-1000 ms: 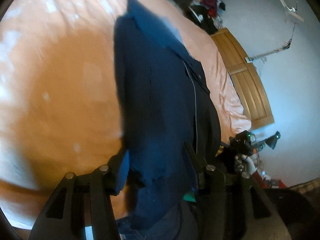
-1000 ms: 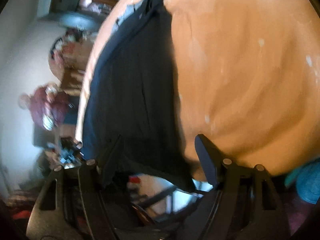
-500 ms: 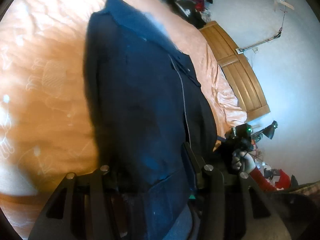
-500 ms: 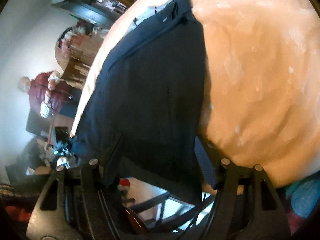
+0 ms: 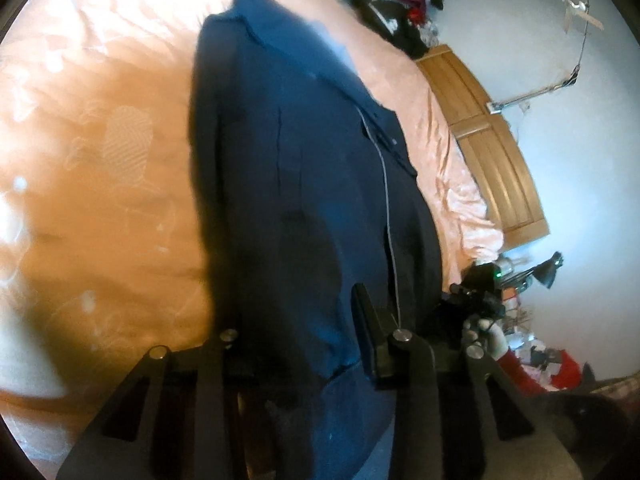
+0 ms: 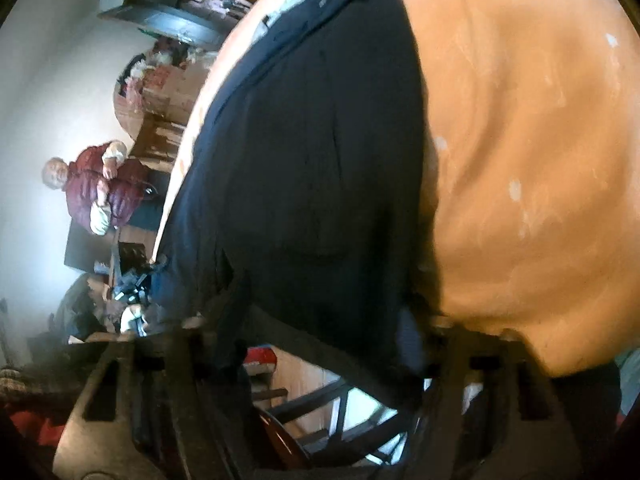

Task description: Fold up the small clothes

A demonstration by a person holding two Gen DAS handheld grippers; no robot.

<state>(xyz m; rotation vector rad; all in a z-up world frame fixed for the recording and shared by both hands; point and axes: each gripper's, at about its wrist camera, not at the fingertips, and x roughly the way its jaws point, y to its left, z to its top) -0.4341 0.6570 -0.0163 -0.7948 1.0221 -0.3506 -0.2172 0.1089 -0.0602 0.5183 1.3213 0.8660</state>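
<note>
A dark navy shirt [image 5: 312, 184] lies stretched along a bed covered with a smooth, slightly glossy peach-orange bedspread [image 5: 100, 168], which is creased in soft ripples and carries a faint pale woven pattern. The shirt is matte woven cloth with a pointed collar at its far end, a thin light line of stitching or piping running down its length, and a straight seam beside it. Its near hem hangs off the edge of the bed toward the cameras.

The left hand-held gripper [image 5: 296, 340] has black, flat-sided fingers [image 5: 366, 328] with round silver bolt heads on its arms; the shirt's hem drapes between and over them, hiding the left finger, so I cannot tell whether they pinch the cloth. In the right wrist view the same shirt [image 6: 320, 168] looks almost black and smooth against the bedspread [image 6: 520, 160]. The right hand-held gripper [image 6: 320, 320] is blurred, with the hem lying across its spread-looking fingers; whether it grips the cloth cannot be told.

Seen from the left wrist, the right-hand device [image 5: 476, 292] shows past the shirt's edge with a small green light, held by a hand [image 5: 480, 326] above a red sleeve. A honey-coloured panelled wooden footboard [image 5: 492, 152] stands beyond the bed, and a black desk lamp [image 5: 548, 268] against a pale blue wall. A person in a padded maroon jacket [image 6: 100, 192] is in the background of the right view. No writing can be read.
</note>
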